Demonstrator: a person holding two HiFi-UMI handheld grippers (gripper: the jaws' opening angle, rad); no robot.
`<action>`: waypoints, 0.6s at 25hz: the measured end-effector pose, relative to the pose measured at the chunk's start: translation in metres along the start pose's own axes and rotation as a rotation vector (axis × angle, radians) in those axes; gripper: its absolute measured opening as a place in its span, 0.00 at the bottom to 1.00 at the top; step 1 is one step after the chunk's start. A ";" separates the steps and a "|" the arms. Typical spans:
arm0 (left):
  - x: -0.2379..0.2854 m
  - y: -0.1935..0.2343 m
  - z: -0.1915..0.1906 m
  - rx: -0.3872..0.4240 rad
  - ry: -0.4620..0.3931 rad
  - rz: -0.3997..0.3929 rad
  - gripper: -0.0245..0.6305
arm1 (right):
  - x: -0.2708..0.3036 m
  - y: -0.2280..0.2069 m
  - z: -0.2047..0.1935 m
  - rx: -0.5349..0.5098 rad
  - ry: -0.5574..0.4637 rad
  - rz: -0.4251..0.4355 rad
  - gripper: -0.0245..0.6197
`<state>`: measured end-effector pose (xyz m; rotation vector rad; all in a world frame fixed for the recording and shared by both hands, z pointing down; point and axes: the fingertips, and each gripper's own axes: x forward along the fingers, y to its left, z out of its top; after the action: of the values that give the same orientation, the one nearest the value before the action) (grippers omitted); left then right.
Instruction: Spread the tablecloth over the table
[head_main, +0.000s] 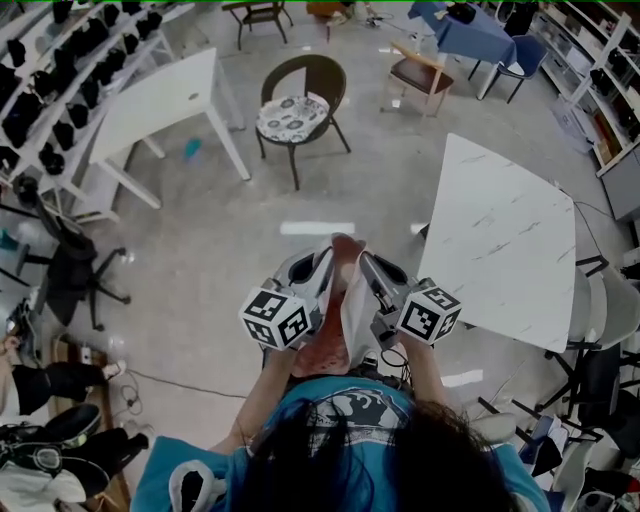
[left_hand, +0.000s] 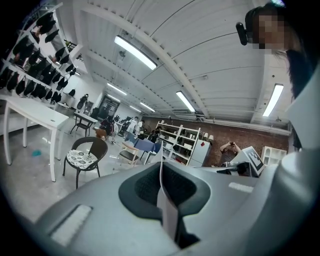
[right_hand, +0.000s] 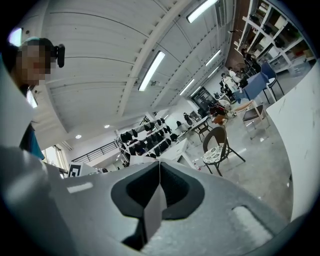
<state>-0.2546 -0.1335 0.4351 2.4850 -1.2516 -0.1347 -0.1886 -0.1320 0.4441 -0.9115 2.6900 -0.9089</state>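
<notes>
Both claws are closed tightly on the tablecloth (head_main: 350, 305). The left claw (left_hand: 161, 169) pinches a thin pale edge of the cloth, which stands upright between its pads. The right claw (right_hand: 159, 170) holds its own edge in the same way. In the head view the two claws are close side by side in front of the person's chest. The cloth hangs bunched between and below them, partly red-brown and partly white. The white marble tabletop (head_main: 500, 240) stands to the person's right, apart from the cloth.

The step in hand seems to be bringing the cloth to the tabletop, so the spreading is not yet begun. To do it well, I think the person should turn toward the tabletop and keep both grips firm. Then the claws should move apart along one edge, so that the cloth opens flat before it is lowered. If one claw holds a fold and not a corner, the cloth may open crookedly.
</notes>
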 end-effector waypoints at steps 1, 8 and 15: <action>0.000 0.002 0.001 -0.002 0.001 -0.005 0.07 | 0.002 0.000 0.000 -0.002 -0.001 -0.007 0.05; 0.007 0.013 0.004 -0.020 0.000 -0.059 0.07 | 0.009 -0.006 0.004 -0.015 -0.019 -0.054 0.05; 0.026 0.020 0.008 -0.028 -0.002 -0.071 0.07 | 0.012 -0.022 0.025 -0.046 -0.026 -0.081 0.05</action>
<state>-0.2558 -0.1673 0.4369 2.5067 -1.1550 -0.1720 -0.1791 -0.1653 0.4373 -1.0412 2.6802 -0.8481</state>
